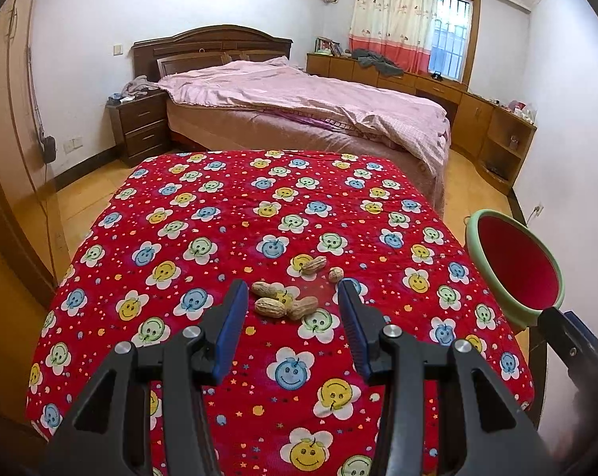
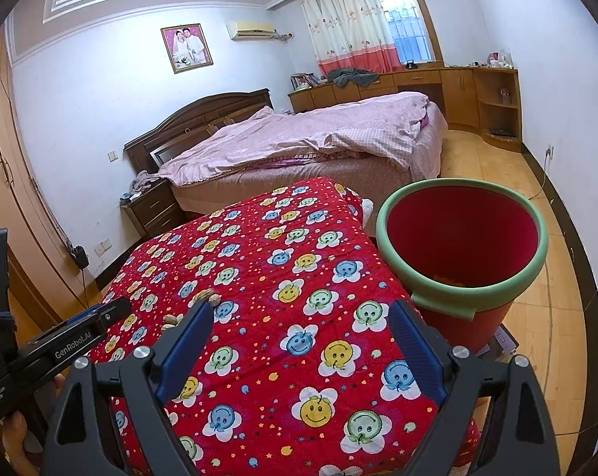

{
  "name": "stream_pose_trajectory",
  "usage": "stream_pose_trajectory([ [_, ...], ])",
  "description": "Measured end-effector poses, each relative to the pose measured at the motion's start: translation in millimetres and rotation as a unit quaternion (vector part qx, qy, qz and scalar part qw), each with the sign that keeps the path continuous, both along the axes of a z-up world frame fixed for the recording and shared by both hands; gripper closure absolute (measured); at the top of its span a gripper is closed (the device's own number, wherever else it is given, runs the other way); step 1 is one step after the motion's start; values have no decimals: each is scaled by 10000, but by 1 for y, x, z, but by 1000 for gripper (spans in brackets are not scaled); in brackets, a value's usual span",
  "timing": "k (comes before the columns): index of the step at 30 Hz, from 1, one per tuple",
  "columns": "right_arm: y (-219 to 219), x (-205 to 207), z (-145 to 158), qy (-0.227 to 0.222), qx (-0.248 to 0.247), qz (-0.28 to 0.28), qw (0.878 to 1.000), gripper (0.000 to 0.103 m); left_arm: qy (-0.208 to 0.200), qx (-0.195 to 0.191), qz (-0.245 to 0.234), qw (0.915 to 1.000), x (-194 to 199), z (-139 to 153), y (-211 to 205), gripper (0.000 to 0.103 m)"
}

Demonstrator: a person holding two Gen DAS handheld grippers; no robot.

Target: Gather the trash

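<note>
Left wrist view: my left gripper (image 1: 293, 297) hovers w/ jaws spread wide over the red smiley-flower tablecloth (image 1: 203, 238). Five peanuts lie on the cloth just ahead of and between the blue finger pads (image 1: 235, 313). Nearest cluster: one peanut (image 1: 265, 288) at the back, a plump peanut shell (image 1: 270, 307) touching a third one (image 1: 303, 307) beside it. Farther out sit a whole peanut (image 1: 314, 265) and a small round nut (image 1: 335, 274), close together but apart from the cluster. Nothing is gripped.

At the table's right edge I see the red bin w/ green rim (image 1: 513, 265), its mouth tilted toward the camera; the right gripper's black body (image 1: 576, 349) shows just below it.

Right wrist view: my right gripper (image 2: 300, 321) is likewise spread, holding nothing, above the cloth (image 2: 299, 269). The red bin (image 2: 461, 246) stands beside the table's right edge, just ahead of the right finger; some orange-brown bits lie at its bottom, too dim to identify. Two peanuts (image 2: 209, 296) peek out past the left finger tip; the rest are hidden. The left gripper's body (image 2: 72, 341), marked GenRobot.AI, enters from the left.

Background: bed w/ pink quilt (image 2: 306, 135), framed wedding photo (image 2: 186, 47), curtain (image 2: 350, 20).
</note>
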State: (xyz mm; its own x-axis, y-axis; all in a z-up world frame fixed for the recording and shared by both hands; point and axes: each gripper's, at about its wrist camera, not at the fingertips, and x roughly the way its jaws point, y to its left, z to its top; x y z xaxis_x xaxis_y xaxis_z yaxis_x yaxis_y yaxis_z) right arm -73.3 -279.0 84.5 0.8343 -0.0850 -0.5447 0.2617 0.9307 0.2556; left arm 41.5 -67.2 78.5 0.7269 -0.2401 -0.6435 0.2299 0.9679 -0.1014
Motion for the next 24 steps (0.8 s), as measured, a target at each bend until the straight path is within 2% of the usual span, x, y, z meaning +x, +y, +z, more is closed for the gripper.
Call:
stream_pose_trajectory([
  [24,2,0,0,2,11,7,10000,11,-6,6,-2,10000,0,0,1,56],
])
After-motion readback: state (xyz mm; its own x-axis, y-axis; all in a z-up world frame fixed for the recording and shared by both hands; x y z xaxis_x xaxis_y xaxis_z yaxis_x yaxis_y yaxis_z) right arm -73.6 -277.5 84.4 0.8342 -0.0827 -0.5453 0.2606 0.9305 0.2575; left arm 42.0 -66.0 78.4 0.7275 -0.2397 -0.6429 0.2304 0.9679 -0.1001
